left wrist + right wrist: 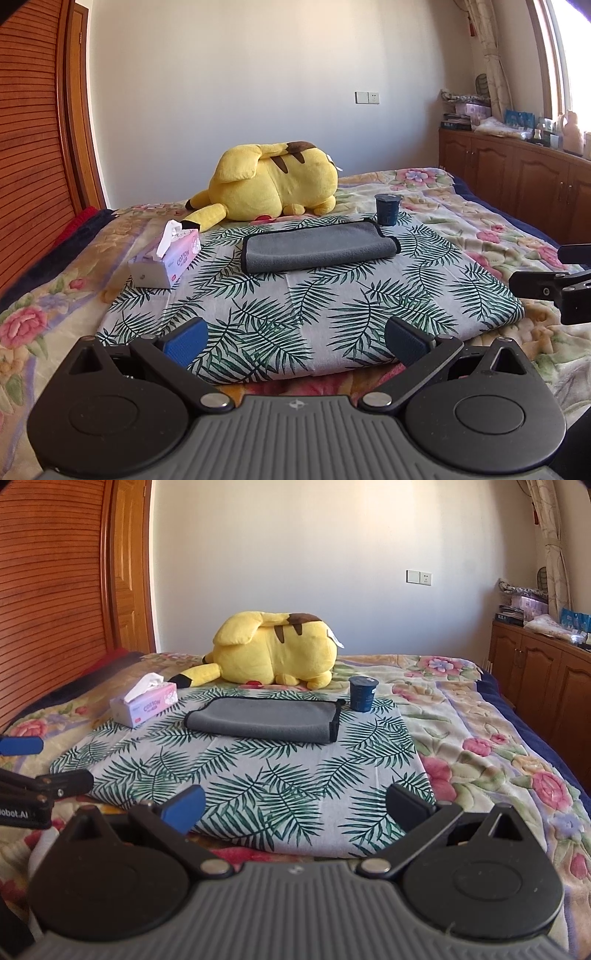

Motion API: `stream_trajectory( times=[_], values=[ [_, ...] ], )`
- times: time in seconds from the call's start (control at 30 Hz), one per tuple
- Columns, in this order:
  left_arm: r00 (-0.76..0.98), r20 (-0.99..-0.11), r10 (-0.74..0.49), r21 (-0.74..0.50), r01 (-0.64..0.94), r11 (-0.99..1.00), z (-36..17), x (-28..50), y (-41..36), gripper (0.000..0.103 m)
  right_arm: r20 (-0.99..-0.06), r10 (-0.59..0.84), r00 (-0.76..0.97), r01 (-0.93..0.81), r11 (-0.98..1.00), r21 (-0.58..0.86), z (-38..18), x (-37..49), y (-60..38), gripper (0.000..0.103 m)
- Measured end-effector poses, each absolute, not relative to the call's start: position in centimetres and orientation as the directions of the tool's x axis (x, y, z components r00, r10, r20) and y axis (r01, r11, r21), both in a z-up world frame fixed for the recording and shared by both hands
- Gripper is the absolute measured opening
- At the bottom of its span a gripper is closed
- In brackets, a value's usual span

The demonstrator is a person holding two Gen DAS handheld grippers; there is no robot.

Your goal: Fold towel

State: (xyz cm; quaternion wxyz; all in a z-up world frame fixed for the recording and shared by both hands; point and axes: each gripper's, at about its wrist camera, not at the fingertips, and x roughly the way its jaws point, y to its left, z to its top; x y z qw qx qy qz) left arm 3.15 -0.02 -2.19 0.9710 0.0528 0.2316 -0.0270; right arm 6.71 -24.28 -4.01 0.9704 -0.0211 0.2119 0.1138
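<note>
A grey towel with a black hem [317, 246] lies folded flat on the far part of a palm-leaf print pad [295, 306] on the bed; it also shows in the right wrist view [262, 719]. My left gripper [295, 341] is open and empty, held over the near edge of the pad, well short of the towel. My right gripper [297, 808] is open and empty too, at the pad's near edge. The right gripper's fingers [546, 286] show at the right edge of the left wrist view. The left gripper's fingers [48, 782] show at the left edge of the right wrist view.
A yellow plush toy [273, 182] lies behind the towel. A tissue box [166, 260] stands left of the towel. A dark blue cup [387, 209] stands at its far right corner. The floral bedspread [480, 229] surrounds the pad. A wooden cabinet [517, 177] stands at the right.
</note>
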Motion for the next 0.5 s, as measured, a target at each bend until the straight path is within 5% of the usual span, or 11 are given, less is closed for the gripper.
stream_trajectory(
  times=[0.5],
  values=[
    [0.929, -0.371, -0.010, 0.113, 0.056, 0.992, -1.49, 2.17, 0.01, 0.087, -0.365, 0.188, 0.912, -0.204, 0.979, -0.004, -3.81, 6.23, -24.44, 0.103]
  ],
)
